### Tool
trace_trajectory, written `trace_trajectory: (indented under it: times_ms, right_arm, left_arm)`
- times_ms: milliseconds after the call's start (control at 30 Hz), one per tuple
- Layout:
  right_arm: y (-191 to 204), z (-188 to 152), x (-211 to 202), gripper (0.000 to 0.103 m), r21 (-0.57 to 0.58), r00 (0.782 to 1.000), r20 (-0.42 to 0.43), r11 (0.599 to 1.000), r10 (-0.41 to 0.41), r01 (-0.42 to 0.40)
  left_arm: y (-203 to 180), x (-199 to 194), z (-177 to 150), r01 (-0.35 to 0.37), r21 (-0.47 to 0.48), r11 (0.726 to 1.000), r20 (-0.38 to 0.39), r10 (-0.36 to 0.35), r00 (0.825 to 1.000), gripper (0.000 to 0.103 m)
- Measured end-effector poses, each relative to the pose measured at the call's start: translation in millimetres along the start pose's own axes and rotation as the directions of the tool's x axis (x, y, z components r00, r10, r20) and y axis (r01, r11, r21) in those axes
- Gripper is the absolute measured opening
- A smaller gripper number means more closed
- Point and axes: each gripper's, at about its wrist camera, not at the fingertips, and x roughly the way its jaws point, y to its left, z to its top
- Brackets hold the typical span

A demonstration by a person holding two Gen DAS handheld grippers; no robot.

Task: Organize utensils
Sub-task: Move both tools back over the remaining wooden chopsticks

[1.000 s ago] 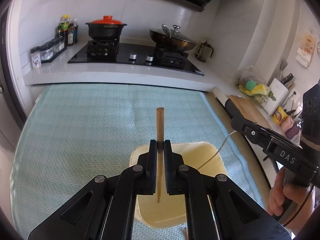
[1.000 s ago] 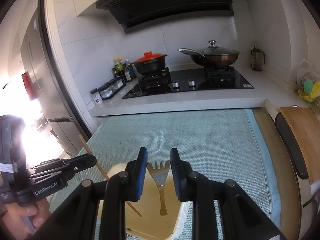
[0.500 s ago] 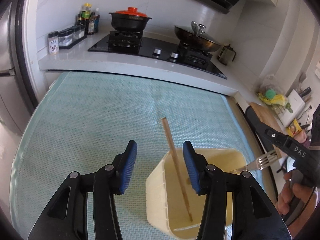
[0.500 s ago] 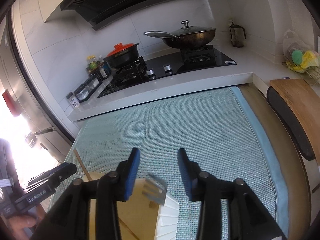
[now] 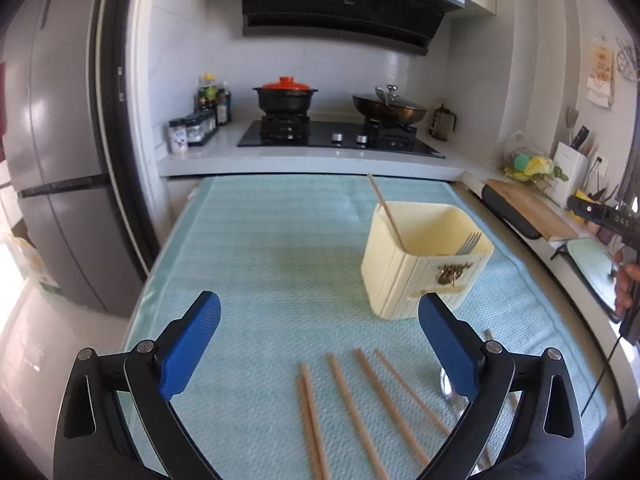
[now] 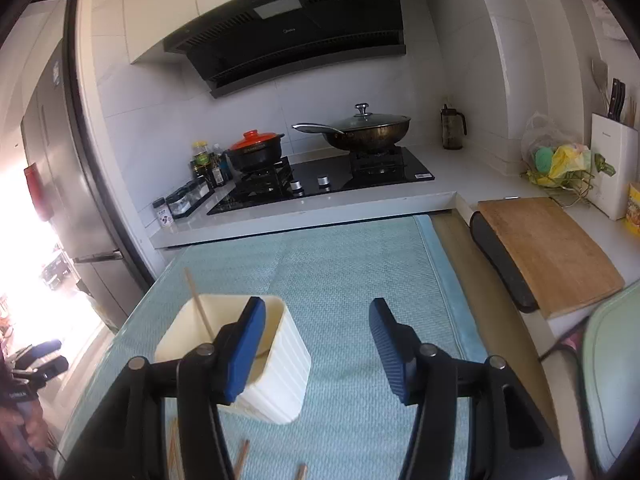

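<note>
A cream ribbed utensil holder [image 5: 420,268] stands on the teal mat [image 5: 280,264]. One wooden chopstick [image 5: 386,212] leans in it and a metal fork [image 5: 468,243] rests inside. Several wooden chopsticks [image 5: 352,404] lie on the mat near me, with a metal spoon [image 5: 448,386] partly hidden behind the right finger. My left gripper [image 5: 316,344] is open and empty above them. My right gripper [image 6: 316,348] is open and empty beside the holder [image 6: 276,376]; the chopstick [image 6: 198,304] shows there too.
Stove counter with a red-lidded pot [image 5: 285,98] and a wok [image 5: 388,111] lies beyond the mat. A fridge [image 5: 60,160] stands at left. A wooden cutting board [image 6: 548,252] and a knife block [image 6: 614,160] sit at right.
Both grippers opened wide, releasing the chopstick and the fork into the holder, and pulled back and up. Loose chopsticks on the mat have come into view.
</note>
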Motion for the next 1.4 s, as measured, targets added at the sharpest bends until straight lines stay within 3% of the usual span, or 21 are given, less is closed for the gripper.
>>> trace_trajectory:
  times_ms: [100, 233, 333, 467, 600, 767, 1033, 1400]
  right_arm:
    - [2.9, -32.4, -42.3, 0.058, -0.047, 1.0, -0.02, 0.999, -0.013, 0.012]
    - [10.3, -86.5, -88.9, 0.058, -0.122, 0.997, -0.043, 0.991, -0.067, 0.062]
    - [15.9, -135.1, -115.9, 0.058, -0.16, 0.987, -0.047, 0.977, -0.152, 0.143]
    - [22.6, -195.4, -127.3, 0.058, -0.157, 0.97, -0.09, 0.965, -0.226, 0.211]
    - [25.0, -234.0, -117.3, 0.058, -0.112, 0.963, -0.172, 0.975, -0.208, 0.191]
    - [37.2, -243.9, -106.3, 0.058, -0.155, 0.963, -0.201, 0.977, -0.18, 0.15]
    - [50.1, -229.5, -93.7, 0.058, -0.131, 0.974, -0.187, 0.986, -0.125, 0.101]
    - [65.8, -231.0, -85.8, 0.058, -0.151, 0.973, -0.204, 0.985, -0.112, 0.082]
  left_arm:
    - [14.8, -24.6, -33.1, 0.008, -0.065, 0.998, -0.025, -0.01, 1.0, 0.1]
    - [32.7, -37.2, -82.5, 0.029, -0.194, 0.981, -0.123, -0.053, 0.991, 0.1]
    - [32.4, -42.1, -114.0, -0.023, -0.182, 0.983, -0.19, -0.013, 0.982, 0.1]
    - [27.5, -41.2, -146.3, -0.162, -0.17, 0.972, -0.25, 0.117, 0.961, 0.103]
    - [31.5, -45.7, -163.8, -0.147, -0.235, 0.961, -0.246, 0.087, 0.965, 0.103]
    - [29.6, -45.7, -165.1, -0.197, -0.216, 0.956, -0.221, 0.148, 0.964, 0.102]
    - [35.6, -8.0, -156.7, -0.14, -0.202, 0.969, -0.297, 0.075, 0.952, 0.102]
    - [29.0, 58.5, -135.5, -0.149, -0.031, 0.988, -0.35, 0.129, 0.928, 0.102]
